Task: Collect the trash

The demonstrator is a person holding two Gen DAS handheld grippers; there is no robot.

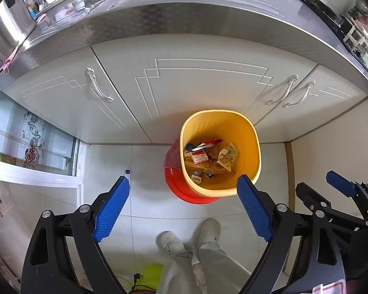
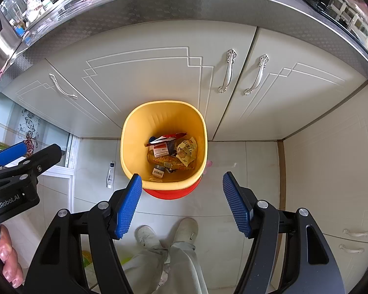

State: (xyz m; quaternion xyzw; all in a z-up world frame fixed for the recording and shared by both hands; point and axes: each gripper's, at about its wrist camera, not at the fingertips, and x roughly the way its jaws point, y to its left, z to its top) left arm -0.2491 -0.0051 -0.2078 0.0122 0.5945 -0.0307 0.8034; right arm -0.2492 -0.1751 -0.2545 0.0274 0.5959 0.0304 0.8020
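A yellow trash bin (image 1: 247,132) stands on the floor against the white cabinets, nested on a red bin (image 1: 181,191). It holds several wrappers and small boxes (image 1: 211,159). My left gripper (image 1: 184,183) is open and empty, high above the floor, with the bin just past its right finger. My right gripper (image 2: 181,180) is open and empty, held above the bin's (image 2: 135,127) near rim; the trash (image 2: 174,154) shows between its fingers. Each gripper shows at the edge of the other's view.
White cabinet doors with silver handles (image 2: 229,71) stand behind the bin under a steel counter (image 1: 184,17). A small white object (image 2: 110,174) lies on the tiled floor left of the bin. The person's white shoes (image 2: 169,232) stand below.
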